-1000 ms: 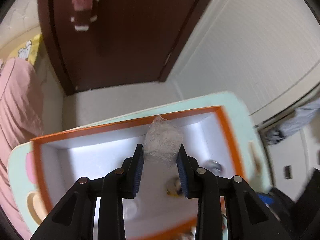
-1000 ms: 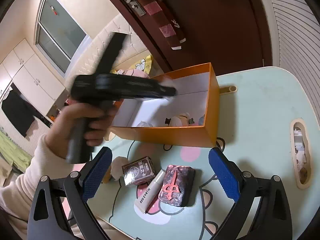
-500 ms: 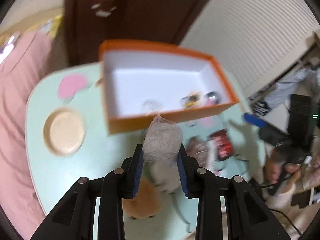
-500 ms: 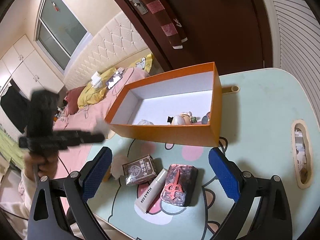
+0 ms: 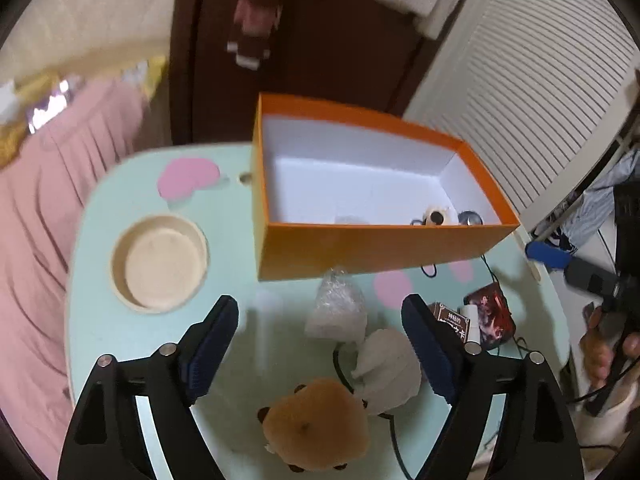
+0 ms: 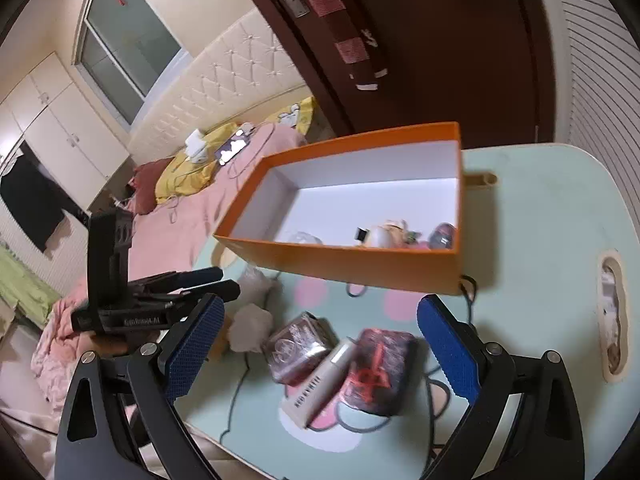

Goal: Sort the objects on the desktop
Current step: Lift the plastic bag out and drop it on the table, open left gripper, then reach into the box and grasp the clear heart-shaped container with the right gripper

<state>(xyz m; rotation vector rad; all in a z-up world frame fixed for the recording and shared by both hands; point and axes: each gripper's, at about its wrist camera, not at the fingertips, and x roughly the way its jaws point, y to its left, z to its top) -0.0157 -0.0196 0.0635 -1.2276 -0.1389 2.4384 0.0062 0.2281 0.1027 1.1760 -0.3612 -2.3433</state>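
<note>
Left gripper (image 5: 320, 344): jaws spread wide with nothing between the pads, whereas half a second earlier they pinched the clear crinkled bag (image 5: 336, 308). The bag now lies on the table (image 5: 224, 280) just near of the orange box (image 5: 360, 246), outside it, close to its near wall. One second earlier the same gripper held the bag over the box interior. Right gripper (image 6: 320, 348): jaws spread, holding nothing, as in both earlier frames.

Inside the box, at its right end, lie a small figurine (image 5: 436, 216) and a dark round item (image 5: 470, 218); a pale clear item (image 6: 304, 238) lies nearer the middle. Near of the bag sit a white crumpled object (image 5: 388, 364) and a brown plush toy (image 5: 316, 424), the latter partly between the left gripper's fingers in view. To the right lie a dark card pack (image 6: 298, 346), a cream tube (image 6: 320, 382) and a red-and-black wrapped block (image 6: 380, 368), the tube lying between the other two and touching both. A thin dark cable (image 6: 236, 392) trails across the table by these items.

The table is pale mint with pink printed shapes, a round recessed cup holder (image 5: 160, 262) at its left and an oval slot (image 6: 610, 316) at its right. Beyond it stand a dark brown door (image 6: 440, 40), a white slatted panel (image 5: 520, 92) and a bed with pink bedding (image 6: 192, 216)
</note>
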